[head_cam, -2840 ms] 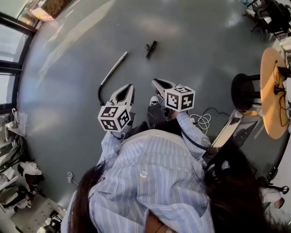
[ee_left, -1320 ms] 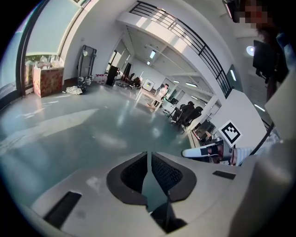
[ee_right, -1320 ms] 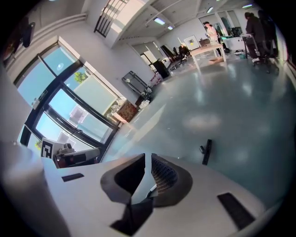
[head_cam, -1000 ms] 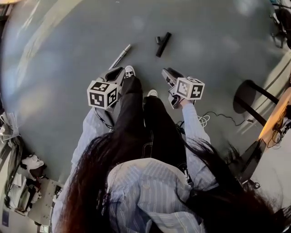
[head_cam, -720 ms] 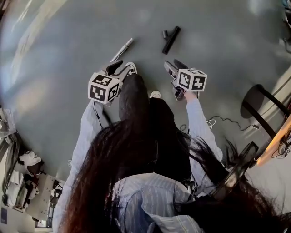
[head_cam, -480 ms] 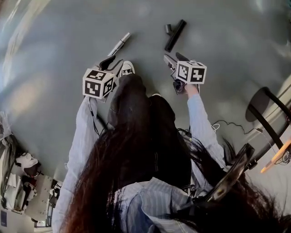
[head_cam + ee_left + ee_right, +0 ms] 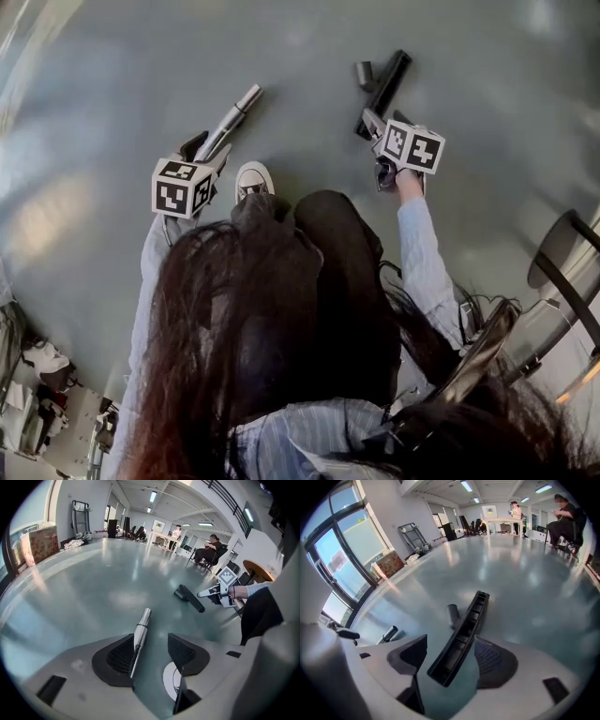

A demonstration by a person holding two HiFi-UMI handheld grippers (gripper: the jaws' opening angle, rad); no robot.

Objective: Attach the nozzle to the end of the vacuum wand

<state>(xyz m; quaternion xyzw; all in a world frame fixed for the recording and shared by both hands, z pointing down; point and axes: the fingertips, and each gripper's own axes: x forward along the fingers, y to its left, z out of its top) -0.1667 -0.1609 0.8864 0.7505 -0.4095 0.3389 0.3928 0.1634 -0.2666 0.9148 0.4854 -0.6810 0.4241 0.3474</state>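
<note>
Both things lie on the floor point(image 7: 112, 75), each already inside the reach of its own tool.

The left tool point(image 7: 151, 641) points steeply down with its jaws opening, by now wide apart. The vacuum wand point(image 7: 140, 632) lies between them, close against the left pad and clear of the right one. I cannot tell whether it touches that left pad, but nothing clamps it. The wand's long axis runs almost straight ahead of this tool, so its silver free end lies beyond the jaw tips.

The right tool point(image 7: 452, 643) also has its jaws opening and spread wide. The black nozzle point(image 7: 461, 637) lies between them, gripped by neither pad. Its long axis runs forward and a little to the right of this tool. Its round socket stub point(image 7: 452, 613) stands out on the tool's left, the side toward the wand.

From the left tool the nozzle lies ahead and well off to the right. From the right tool the wand lies off to the left, well apart. So the left hand is nearer the wand and the right hand nearer the nozzle. As I judge it, the coming move turns on closing each tool across its thing's width, then lining the stub up with the wand's far end.
</note>
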